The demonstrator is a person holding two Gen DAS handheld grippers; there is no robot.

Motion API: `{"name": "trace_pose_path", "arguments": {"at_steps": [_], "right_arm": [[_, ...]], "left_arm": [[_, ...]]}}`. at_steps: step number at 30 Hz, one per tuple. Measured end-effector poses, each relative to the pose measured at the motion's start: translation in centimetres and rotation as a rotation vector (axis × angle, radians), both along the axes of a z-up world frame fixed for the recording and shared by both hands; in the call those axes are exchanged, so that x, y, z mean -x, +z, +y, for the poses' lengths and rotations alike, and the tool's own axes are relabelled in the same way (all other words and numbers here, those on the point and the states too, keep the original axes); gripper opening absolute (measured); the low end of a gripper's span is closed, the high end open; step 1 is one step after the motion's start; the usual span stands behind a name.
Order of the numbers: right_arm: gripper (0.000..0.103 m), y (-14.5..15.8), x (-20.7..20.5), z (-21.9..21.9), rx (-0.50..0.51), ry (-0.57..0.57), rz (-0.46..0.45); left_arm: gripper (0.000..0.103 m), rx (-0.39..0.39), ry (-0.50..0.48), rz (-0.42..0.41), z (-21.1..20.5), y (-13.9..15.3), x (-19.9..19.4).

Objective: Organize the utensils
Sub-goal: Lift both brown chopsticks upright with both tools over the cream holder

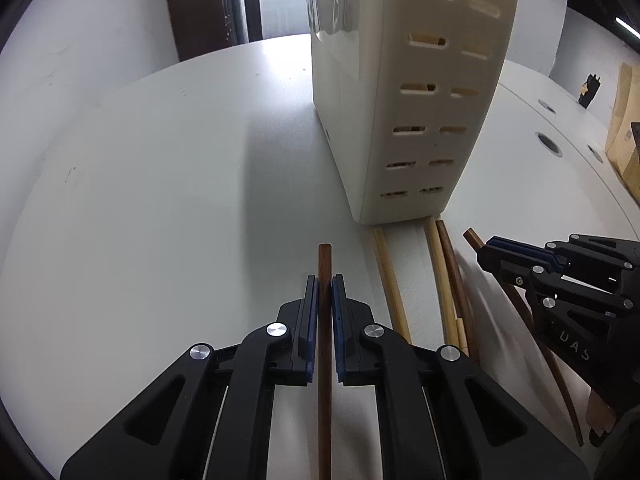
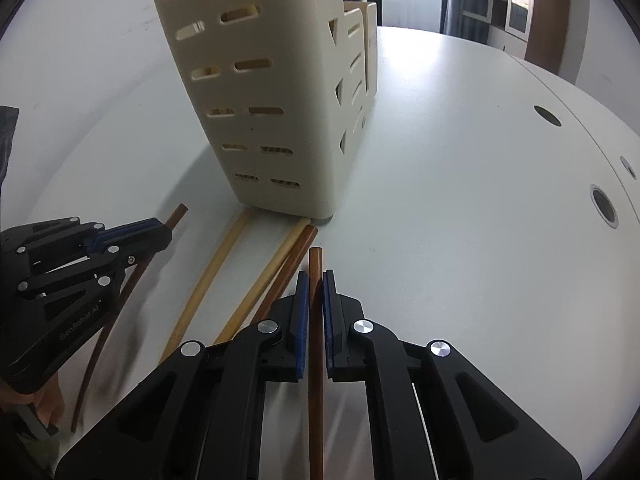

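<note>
Dark chopstick (image 1: 325, 320) clamped in left hand-held gripper (image 1: 325, 280), another (image 2: 315, 320) clamped in right hand-held gripper (image 2: 315, 276), beside cream holder (image 1: 400, 100).

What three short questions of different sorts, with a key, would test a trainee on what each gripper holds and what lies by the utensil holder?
1. True or false: the left gripper is shut on a dark brown chopstick.
2. Multiple choice: the right gripper holds A) a pale chopstick, B) a dark brown chopstick, C) nothing.
3. Fill in: loose chopsticks lie on the white table in front of the cream ____.

Key: 1 true; 2 B; 3 utensil holder. A pale chopstick lies among the loose ones.
</note>
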State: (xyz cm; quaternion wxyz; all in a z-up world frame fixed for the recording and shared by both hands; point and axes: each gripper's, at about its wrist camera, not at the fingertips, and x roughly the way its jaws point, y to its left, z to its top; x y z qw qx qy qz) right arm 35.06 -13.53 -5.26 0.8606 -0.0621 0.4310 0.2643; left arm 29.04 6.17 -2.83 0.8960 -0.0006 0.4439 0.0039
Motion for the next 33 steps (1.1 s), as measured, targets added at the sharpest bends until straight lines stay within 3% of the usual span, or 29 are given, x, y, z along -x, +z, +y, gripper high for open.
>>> {"name": "trace_pose_path", "arguments": {"at_steps": [12,33], "right_arm": [[0.008,5.4,2.5,-1.4,-0.09,0.023,-0.161],[0.008,13.9,5.7,-2.4,-0.165,0.043,-0.376]], "left_arm": [[0.006,0.069,0.029,-0.175,0.3,5.8,2.9],[0.006,0.02,-0.019,-0.362,-1.9,13.5,4.9]]}}
